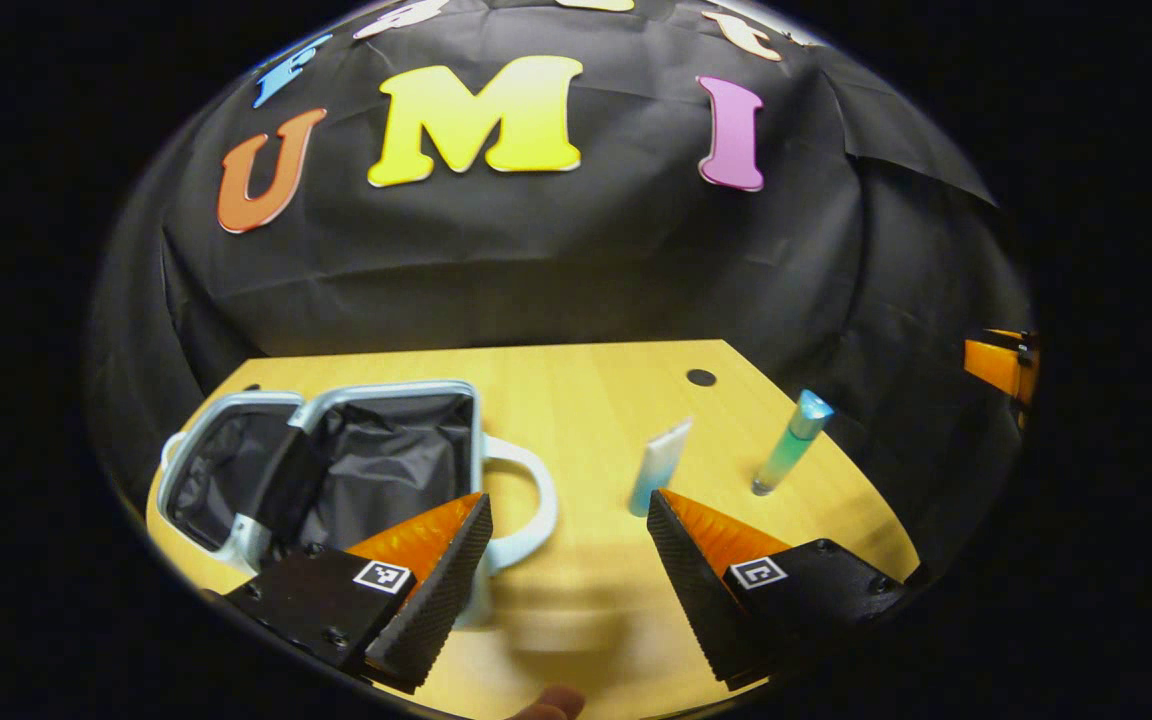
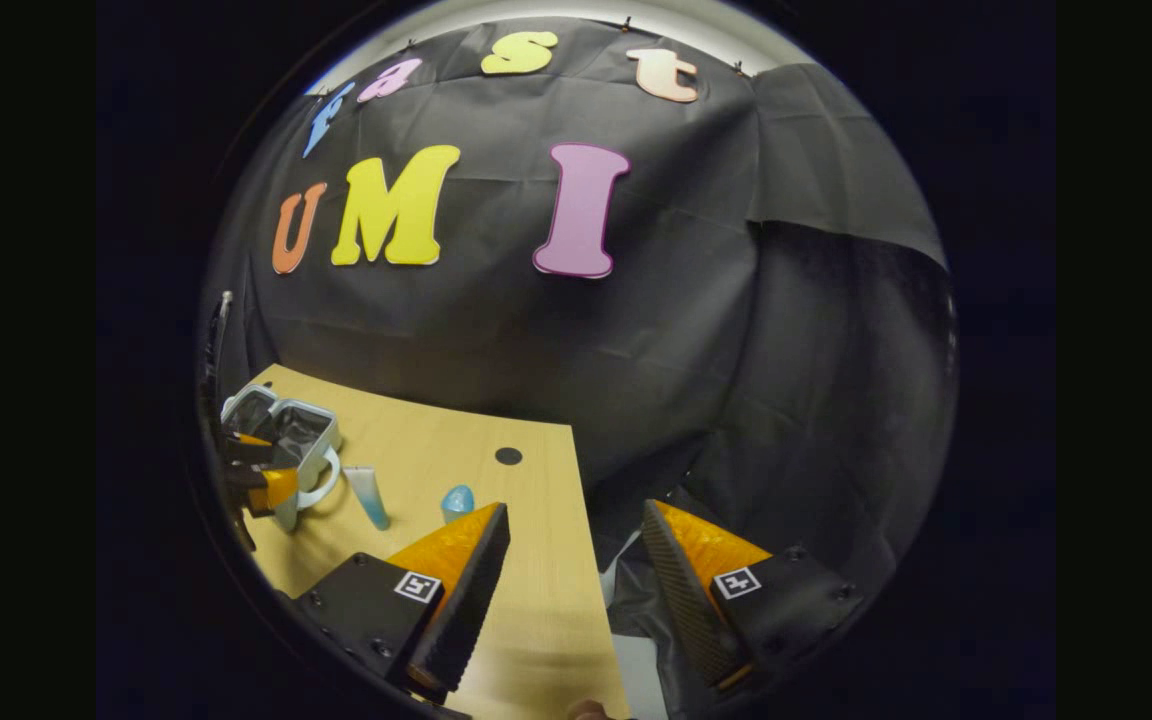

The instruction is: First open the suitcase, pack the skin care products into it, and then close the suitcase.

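Between our left gripper's (image 1: 569,520) parted fingers lay bare bench (image 1: 586,400), the white-blue tube (image 1: 659,466) just beyond its right tip and the green-blue tube (image 1: 791,443) farther right. We judged both tubes light, slick and squeezable, best pinched mid-body. To the left the small suitcase (image 1: 336,470) lay open, its handle (image 1: 526,500) beside the left finger. Our right gripper (image 2: 576,520) hung over the bench edge, fingers spread and empty, well apart from the suitcase.

No legible txt or nos. anywhere; just unreadable square marker tags on gripper bodies.
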`<action>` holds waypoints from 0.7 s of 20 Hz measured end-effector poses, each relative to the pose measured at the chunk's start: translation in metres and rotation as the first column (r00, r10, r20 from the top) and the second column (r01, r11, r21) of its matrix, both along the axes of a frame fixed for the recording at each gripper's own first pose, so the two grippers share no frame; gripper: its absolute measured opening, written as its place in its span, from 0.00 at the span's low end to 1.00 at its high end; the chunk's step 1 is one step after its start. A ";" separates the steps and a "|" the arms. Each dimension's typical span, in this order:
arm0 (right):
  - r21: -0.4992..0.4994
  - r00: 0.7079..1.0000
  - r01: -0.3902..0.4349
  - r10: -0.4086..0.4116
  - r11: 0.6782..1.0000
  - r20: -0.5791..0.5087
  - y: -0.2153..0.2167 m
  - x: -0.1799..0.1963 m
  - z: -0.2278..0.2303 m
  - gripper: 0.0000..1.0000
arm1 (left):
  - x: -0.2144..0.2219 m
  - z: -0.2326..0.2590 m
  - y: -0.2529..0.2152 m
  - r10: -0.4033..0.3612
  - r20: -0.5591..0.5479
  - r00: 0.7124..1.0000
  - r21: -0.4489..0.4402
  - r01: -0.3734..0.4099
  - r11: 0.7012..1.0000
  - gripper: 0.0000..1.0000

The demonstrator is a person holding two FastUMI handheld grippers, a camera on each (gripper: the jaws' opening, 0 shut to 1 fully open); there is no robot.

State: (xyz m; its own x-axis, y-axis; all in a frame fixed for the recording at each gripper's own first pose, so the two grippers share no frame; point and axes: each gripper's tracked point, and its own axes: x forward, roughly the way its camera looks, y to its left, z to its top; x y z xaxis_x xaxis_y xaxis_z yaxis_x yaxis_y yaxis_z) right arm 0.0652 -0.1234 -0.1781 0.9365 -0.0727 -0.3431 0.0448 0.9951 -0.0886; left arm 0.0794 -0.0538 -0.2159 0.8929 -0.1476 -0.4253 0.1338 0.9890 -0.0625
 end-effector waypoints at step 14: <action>-0.034 0.993 -0.031 0.027 0.999 -0.118 -0.030 0.005 -0.059 0.80 | 0.087 -0.092 -0.061 0.035 -0.114 0.993 -0.009 -0.036 0.999 1.00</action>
State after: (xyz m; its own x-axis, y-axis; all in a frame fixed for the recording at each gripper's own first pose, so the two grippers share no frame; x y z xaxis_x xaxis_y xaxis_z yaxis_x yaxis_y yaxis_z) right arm 0.0707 -0.1533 -0.2369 0.8918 -0.0602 -0.4484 0.0029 0.9919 -0.1273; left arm 0.1665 -0.1144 -0.3082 0.8438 -0.1218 -0.5227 0.0898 0.9922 -0.0863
